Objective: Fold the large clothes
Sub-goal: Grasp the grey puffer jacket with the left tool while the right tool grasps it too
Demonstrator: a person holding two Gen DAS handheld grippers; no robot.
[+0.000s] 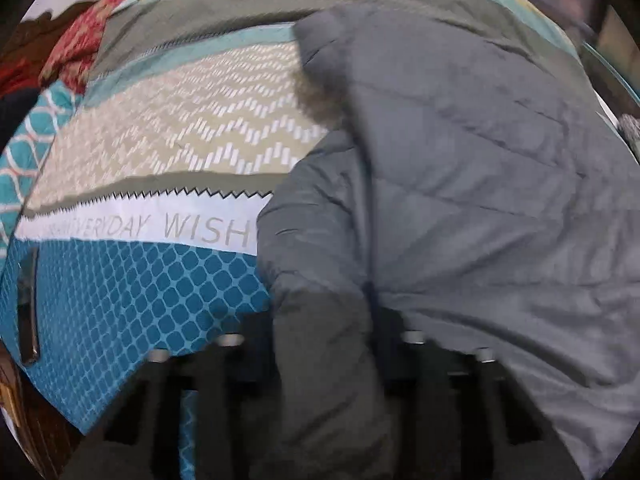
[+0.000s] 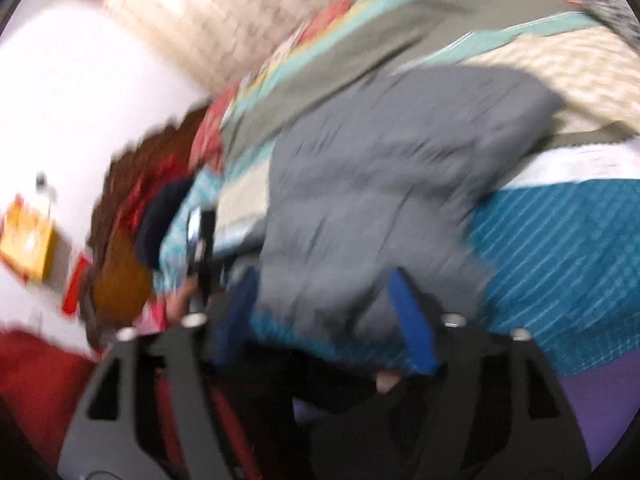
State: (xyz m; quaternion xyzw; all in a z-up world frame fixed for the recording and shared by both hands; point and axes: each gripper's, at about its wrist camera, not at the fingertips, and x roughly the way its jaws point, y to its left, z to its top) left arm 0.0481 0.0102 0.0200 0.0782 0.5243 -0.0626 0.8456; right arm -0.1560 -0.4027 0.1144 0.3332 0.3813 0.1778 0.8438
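A grey quilted jacket [image 1: 460, 168] with a fur-trimmed hood lies on a patterned bedspread [image 1: 168, 136]. In the left wrist view a fold of the jacket drapes over my left gripper [image 1: 324, 344] and hides its fingertips; the fabric runs down between the jaws. In the blurred right wrist view the jacket [image 2: 380, 184] lies ahead, and my right gripper [image 2: 324, 312] is open, its blue fingers [image 2: 412, 320] standing apart on either side of the jacket's near edge.
A dark phone-like object [image 1: 28, 304] lies on the teal part of the bedspread at the left. Red and brown clothes [image 2: 132, 208] are piled at the bed's far side. A white wall [image 2: 80, 92] and a yellow item [image 2: 28, 240] are at the left.
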